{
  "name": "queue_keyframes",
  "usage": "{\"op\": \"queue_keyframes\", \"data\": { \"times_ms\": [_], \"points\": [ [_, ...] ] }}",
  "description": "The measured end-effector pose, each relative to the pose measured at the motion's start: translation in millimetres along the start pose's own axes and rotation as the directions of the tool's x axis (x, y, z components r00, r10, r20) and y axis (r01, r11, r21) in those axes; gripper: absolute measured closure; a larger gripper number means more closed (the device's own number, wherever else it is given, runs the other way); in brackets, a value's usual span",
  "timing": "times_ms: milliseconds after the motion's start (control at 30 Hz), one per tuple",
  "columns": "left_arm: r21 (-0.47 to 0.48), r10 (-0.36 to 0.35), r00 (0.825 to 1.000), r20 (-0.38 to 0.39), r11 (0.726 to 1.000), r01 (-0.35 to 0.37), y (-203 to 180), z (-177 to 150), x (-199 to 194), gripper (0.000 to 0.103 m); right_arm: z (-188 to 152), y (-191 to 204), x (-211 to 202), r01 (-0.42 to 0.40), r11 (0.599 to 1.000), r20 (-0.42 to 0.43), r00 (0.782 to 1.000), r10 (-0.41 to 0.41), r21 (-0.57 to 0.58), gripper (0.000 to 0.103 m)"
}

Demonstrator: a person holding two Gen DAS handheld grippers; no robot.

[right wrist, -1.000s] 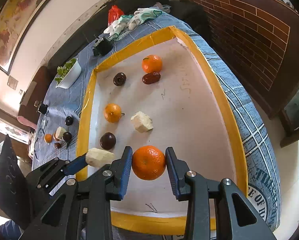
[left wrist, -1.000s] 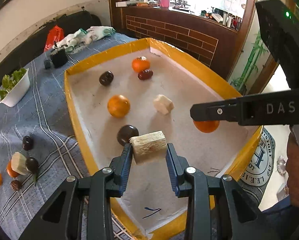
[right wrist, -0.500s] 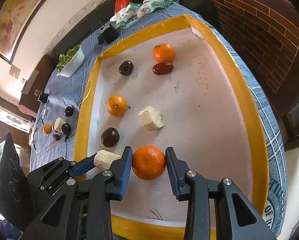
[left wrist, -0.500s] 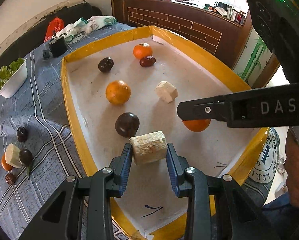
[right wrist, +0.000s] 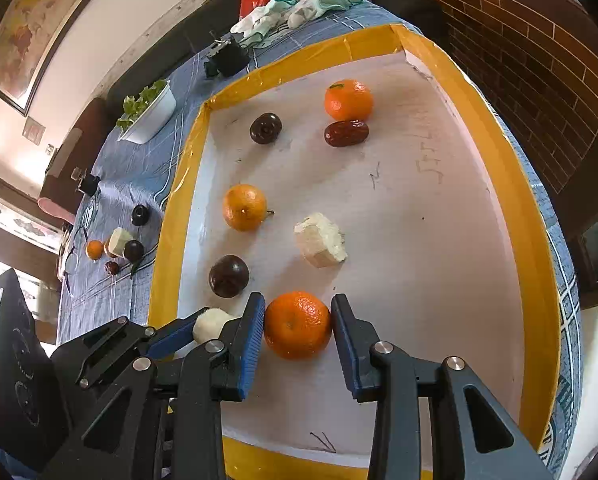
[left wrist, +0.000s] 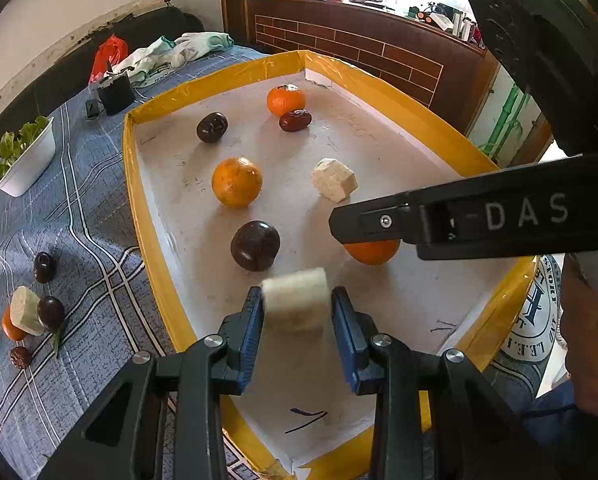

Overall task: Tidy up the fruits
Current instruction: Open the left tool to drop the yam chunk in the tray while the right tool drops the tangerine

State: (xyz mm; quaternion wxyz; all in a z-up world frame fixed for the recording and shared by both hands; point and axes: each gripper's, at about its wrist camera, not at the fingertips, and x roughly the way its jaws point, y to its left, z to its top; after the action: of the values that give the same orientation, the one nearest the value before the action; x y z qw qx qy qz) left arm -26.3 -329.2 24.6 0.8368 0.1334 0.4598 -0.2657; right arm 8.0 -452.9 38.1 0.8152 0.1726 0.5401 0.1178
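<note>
Sorting looks like the aim in the left wrist view: the left claw clamps a pale cut chunk low over the yellow-rimmed tray, seemingly to continue the fruit rows. In the right wrist view the right claw, angled down, pinches an orange beside it.

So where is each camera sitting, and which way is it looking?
Left wrist: rides the left gripper, looking forward over the yellow-edged tray; its fingers hold a pale chunk; the person's right hand shows.
Right wrist: rides the right gripper, looking down along the tray; its fingers flank an orange; the left gripper shows at lower left.
Shared: tray, both grippers' loads, a dark plum.
</note>
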Motion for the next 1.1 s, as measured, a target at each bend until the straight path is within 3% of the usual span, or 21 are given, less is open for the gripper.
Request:
{"op": "queue_keyframes", "data": {
  "times_ms": [167,300,533,667,1100],
  "points": [
    [0.001,0.003,1.0,0.004,1.0,-0.003,-1.5,-0.1,-0.4,0.069,0.8,2.0,0.3,-0.003,1.0,0.0,1.0,0.003,-0.011,0.064],
    [0.002,0.006,1.0,0.014,1.0,-0.006,-2.1,0.4,-2.4,0.062,0.4,5.0,-1.1,-0.001,1.0,0.007,1.0,0.002,-0.023,0.064],
    [0.012,0.006,1.0,0.028,1.0,-0.006,-4.0,0.8,-5.6,0.061,-1.2,7.5,-4.3,0.003,1.0,0.017,1.0,-0.002,-0.023,0.064],
    [0.012,0.004,0.999,0.041,1.0,-0.004,-4.8,0.9,-8.8,0.059,-2.1,9.1,-11.8,0.004,1.0,0.049,0.999,-0.003,-0.024,0.055],
    [-0.009,-0.006,0.996,0.089,1.0,0.006,1.8,-0.1,-24.3,0.059,-7.5,2.2,-29.5,0.045,0.998,0.116,0.992,-0.05,0.042,0.055]
  ]
}}
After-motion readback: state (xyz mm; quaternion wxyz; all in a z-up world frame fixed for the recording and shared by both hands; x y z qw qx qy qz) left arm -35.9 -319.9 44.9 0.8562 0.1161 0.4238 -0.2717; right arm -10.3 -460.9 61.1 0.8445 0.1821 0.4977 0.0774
